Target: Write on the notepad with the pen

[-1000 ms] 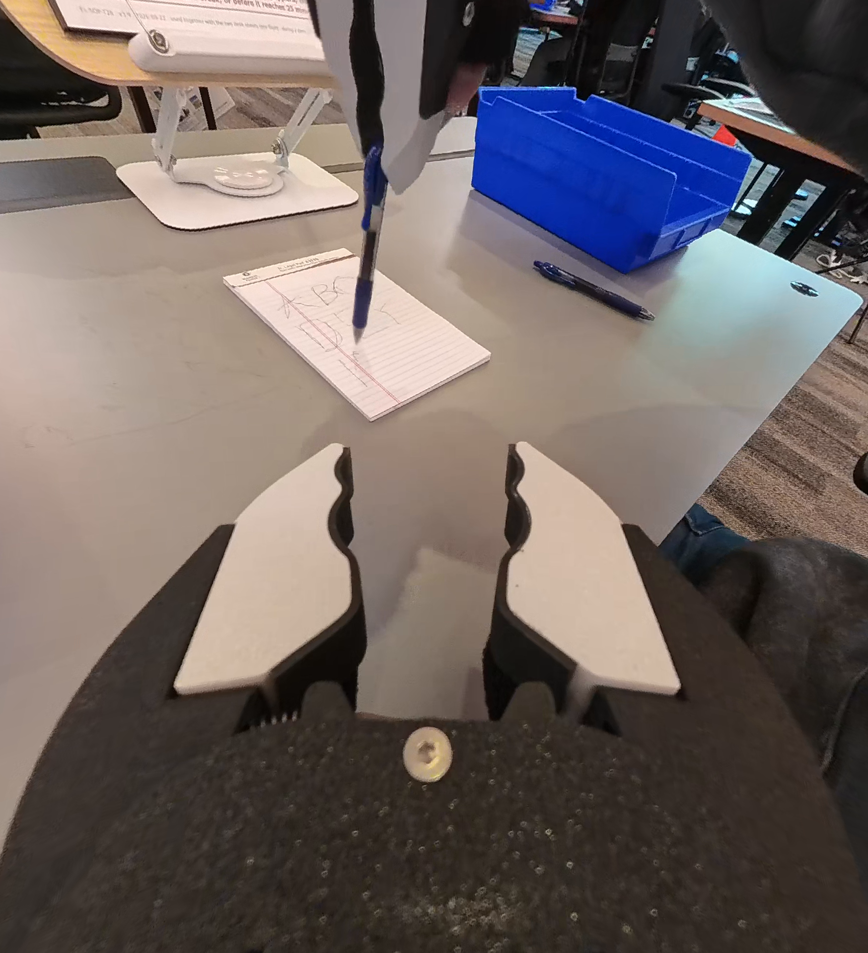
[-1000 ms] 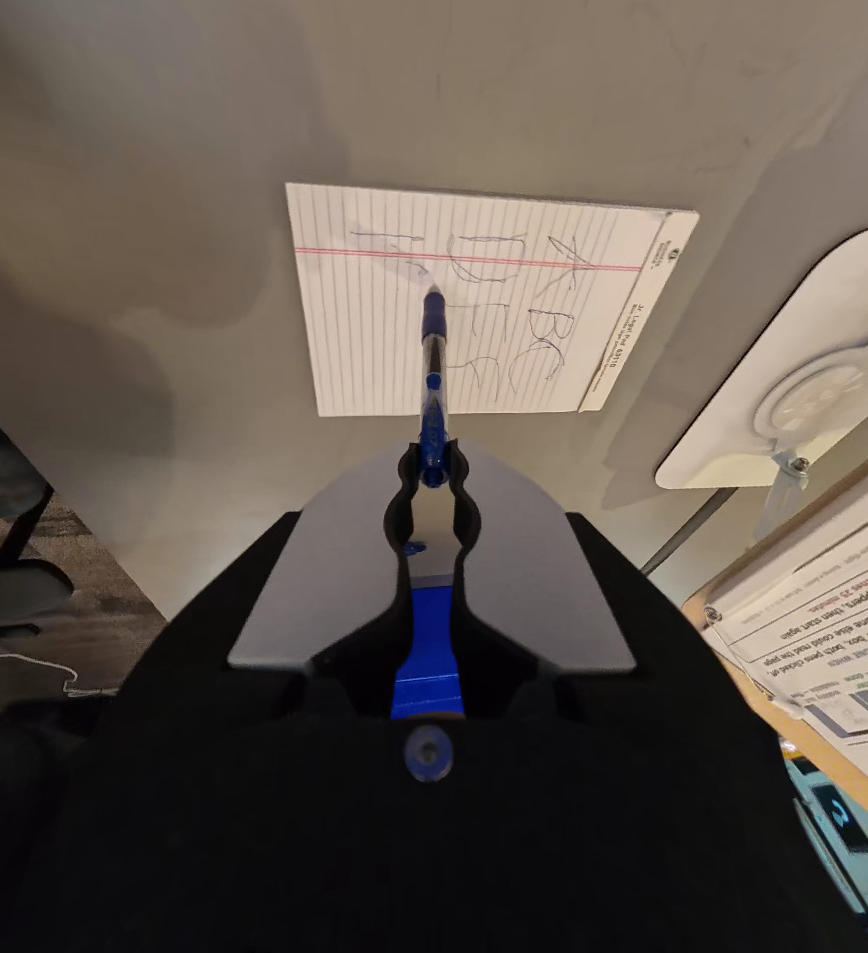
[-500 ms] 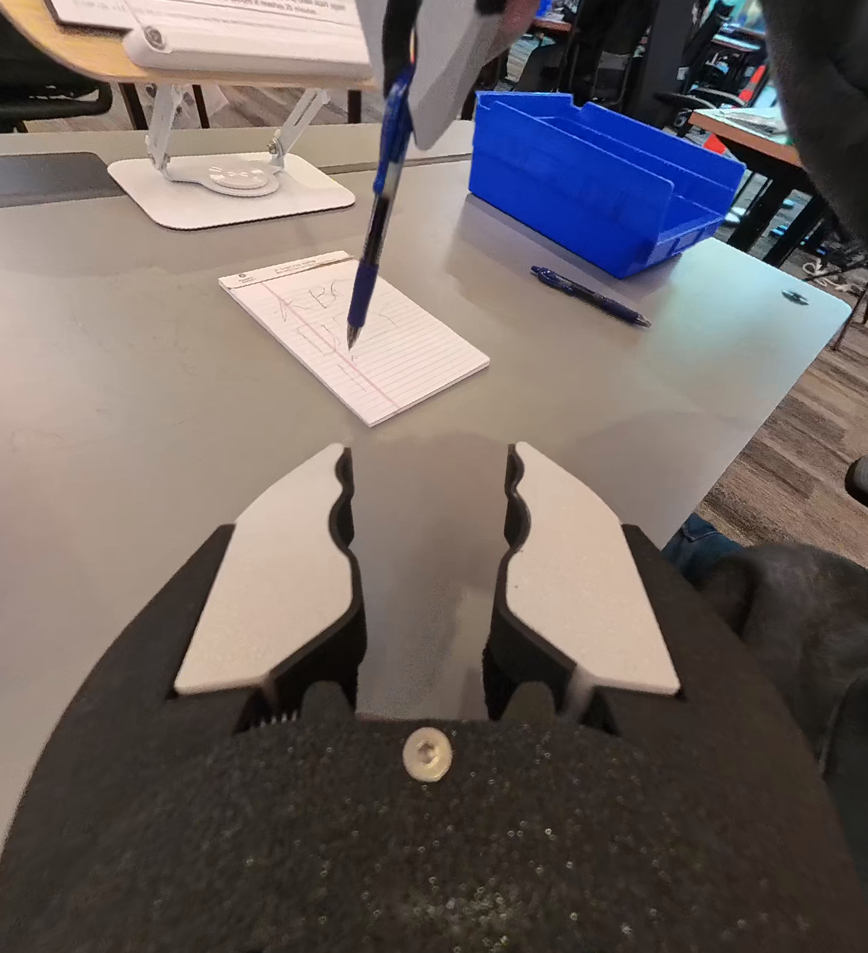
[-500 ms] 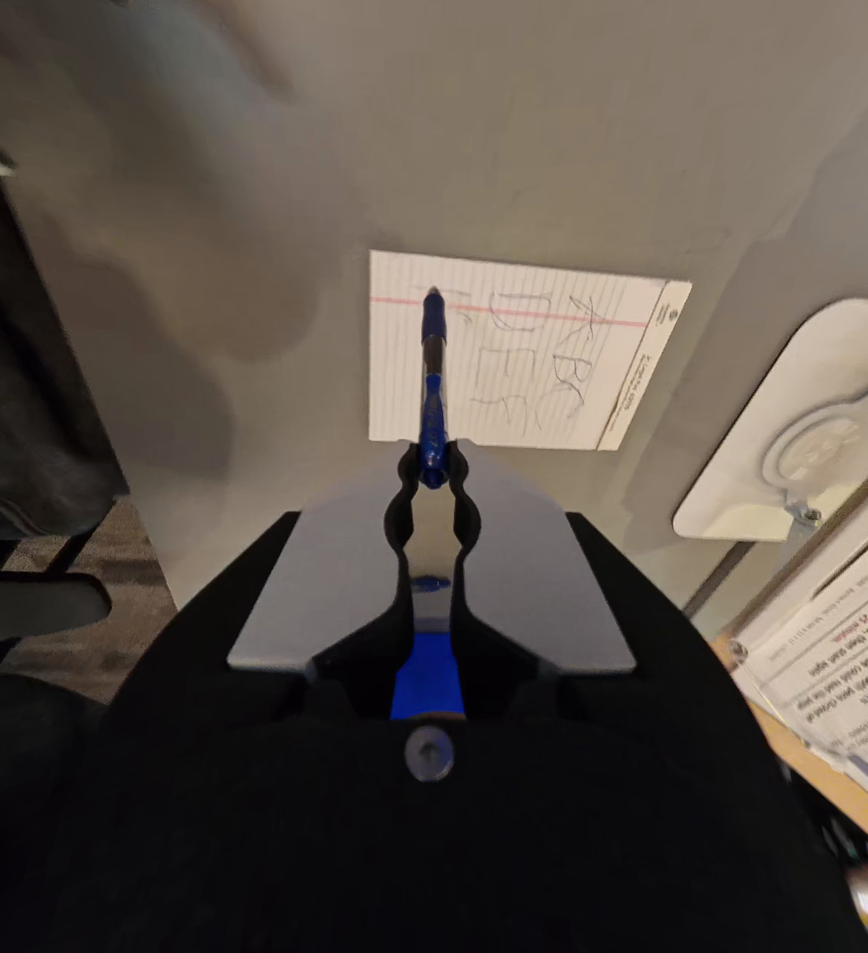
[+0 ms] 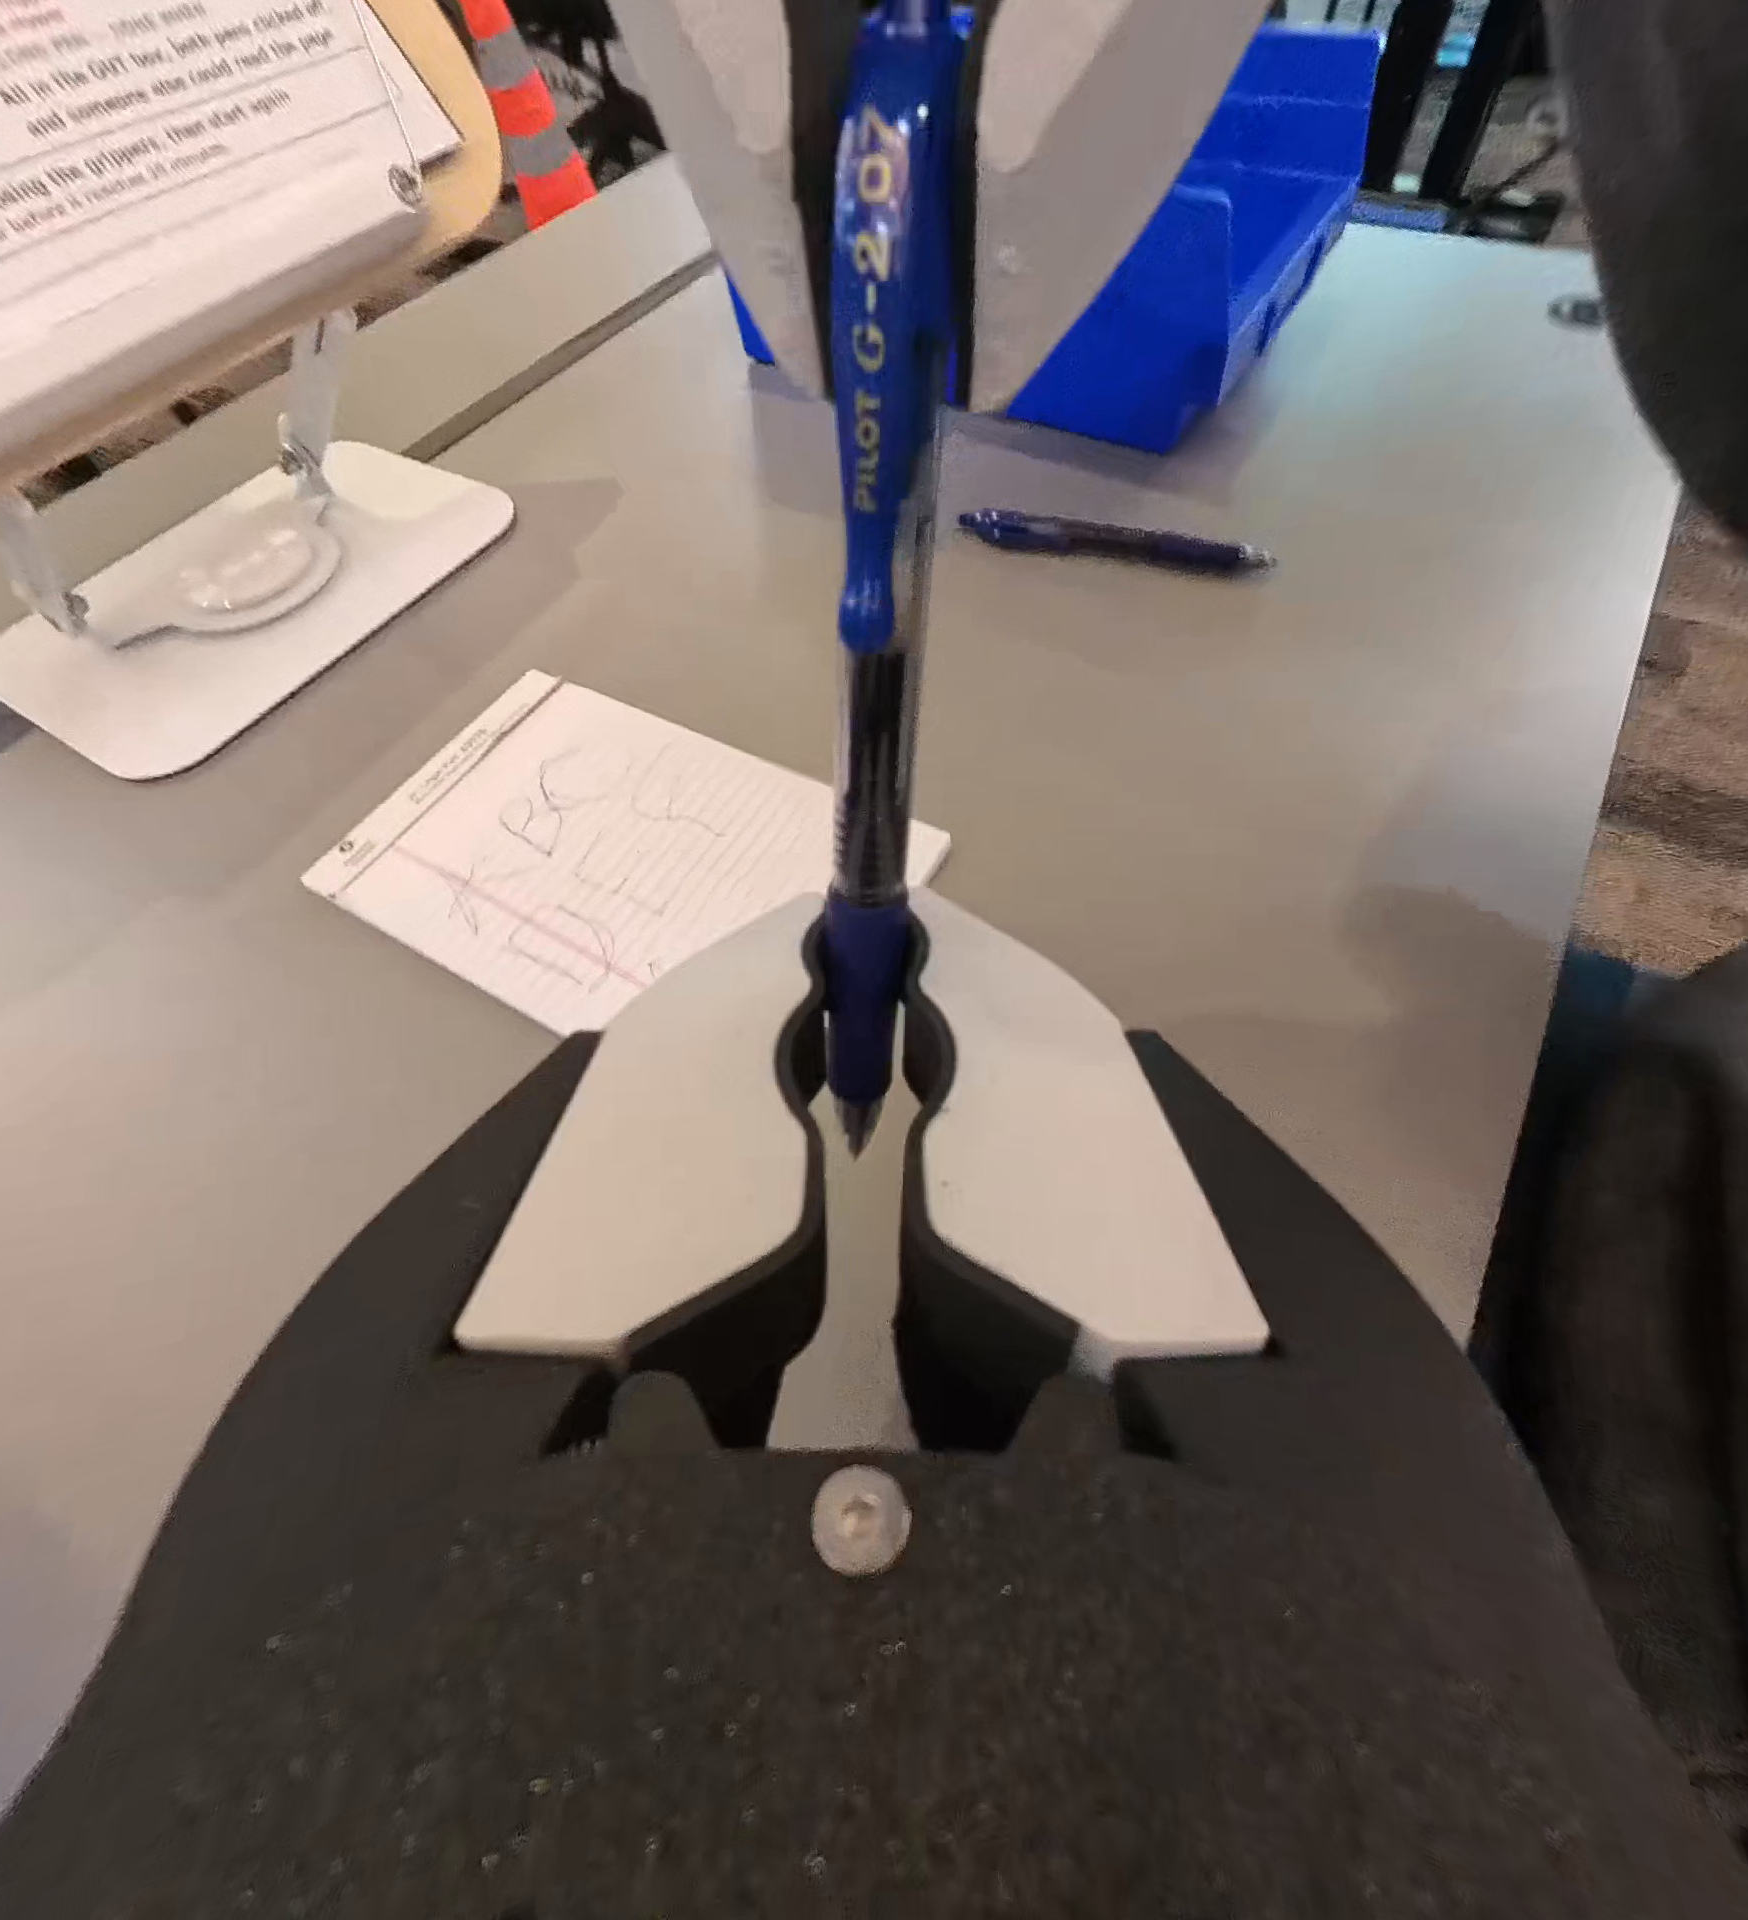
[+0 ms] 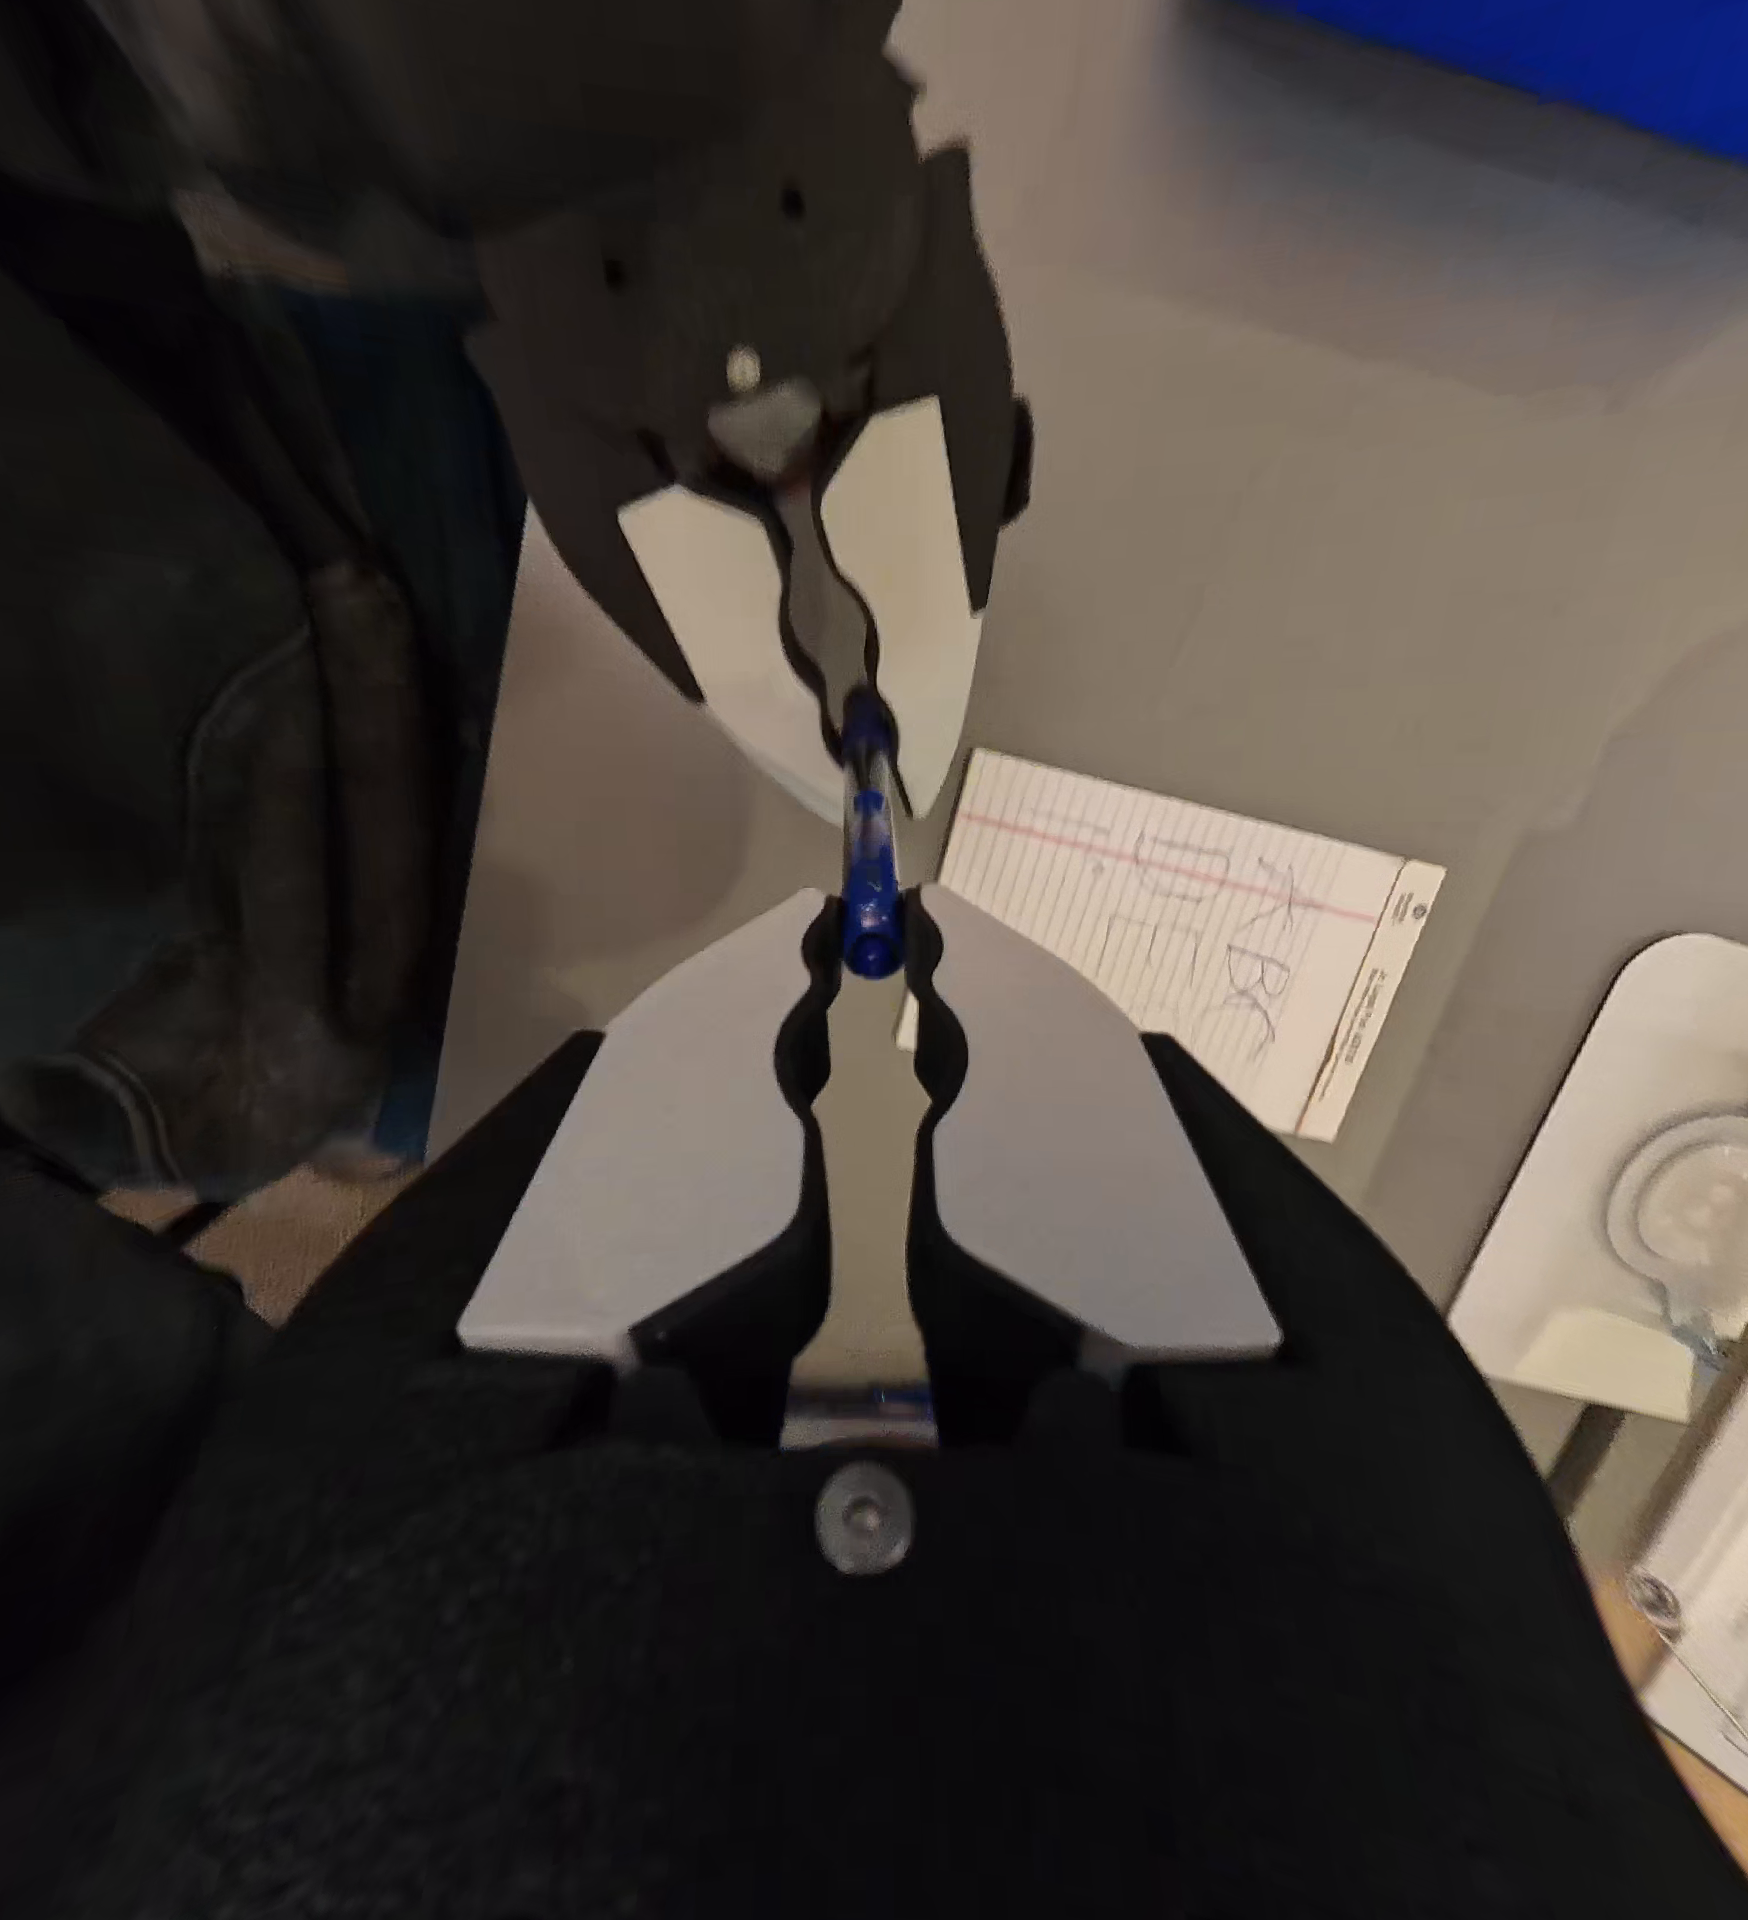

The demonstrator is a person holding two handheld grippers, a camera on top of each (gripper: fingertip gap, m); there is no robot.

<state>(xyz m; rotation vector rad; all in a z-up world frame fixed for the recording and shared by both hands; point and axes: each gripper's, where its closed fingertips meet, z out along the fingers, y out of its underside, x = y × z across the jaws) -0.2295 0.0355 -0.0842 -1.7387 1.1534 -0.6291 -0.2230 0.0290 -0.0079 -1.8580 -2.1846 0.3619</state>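
A blue pen [image 5: 875,623] hangs in the air between my two grippers, above the table's near edge. My left gripper [image 5: 865,935] is shut on its rubber grip end, with the tip poking out between the fingers. My right gripper [image 6: 865,904] is shut on its upper end and shows at the top of the left wrist view [image 5: 885,395]. In the right wrist view the pen [image 6: 870,852] runs straight to the left gripper [image 6: 865,758]. The lined notepad [image 5: 589,862] lies flat behind, with blue handwriting on it; it also shows in the right wrist view [image 6: 1192,935].
A second blue pen [image 5: 1109,540] lies on the grey table [image 5: 1213,831] in front of a blue bin [image 5: 1244,260]. A white stand [image 5: 226,613] carrying a printed sheet is at the back left. A person's dark sleeve [image 6: 174,831] is at the table's edge.
The right gripper lifted the pen off the notepad and brought it toward me. The left gripper, open before, has closed on the pen's grip end.
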